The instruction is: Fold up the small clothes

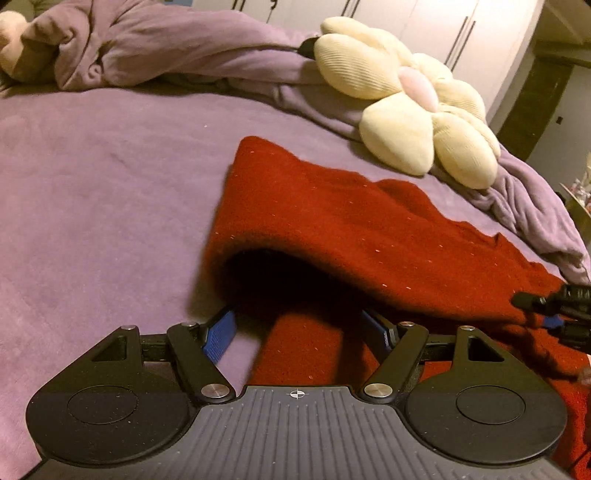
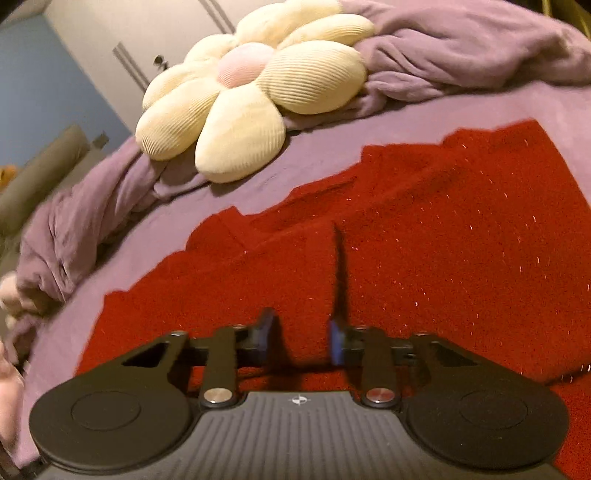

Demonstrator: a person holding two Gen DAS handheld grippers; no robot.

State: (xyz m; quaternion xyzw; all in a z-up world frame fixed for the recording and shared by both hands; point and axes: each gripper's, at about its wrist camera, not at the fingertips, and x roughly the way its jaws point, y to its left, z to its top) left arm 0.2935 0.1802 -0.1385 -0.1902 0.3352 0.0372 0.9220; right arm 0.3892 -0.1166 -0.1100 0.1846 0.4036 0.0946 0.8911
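A red knitted garment (image 1: 369, 229) lies on the purple bedspread (image 1: 103, 192). Its near-left part is folded over into a raised flap. My left gripper (image 1: 299, 317) is open under that flap. The flap hides both fingertips, and only the blue pads (image 1: 218, 336) show, wide apart and not pressing on the cloth. My right gripper (image 1: 554, 314) comes in at the right edge, where the cloth is wrinkled. In the right wrist view the red garment (image 2: 443, 221) fills the middle. My right gripper (image 2: 303, 314) has narrow jaws, and red cloth fills the gap and covers the left finger.
A cream flower-shaped cushion (image 1: 417, 103) rests on a bunched purple blanket (image 1: 166, 55) behind the garment. The same cushion (image 2: 251, 92) sits upper left in the right wrist view. White wardrobe doors (image 1: 461, 33) stand beyond the bed. Bare bedspread lies left of the garment.
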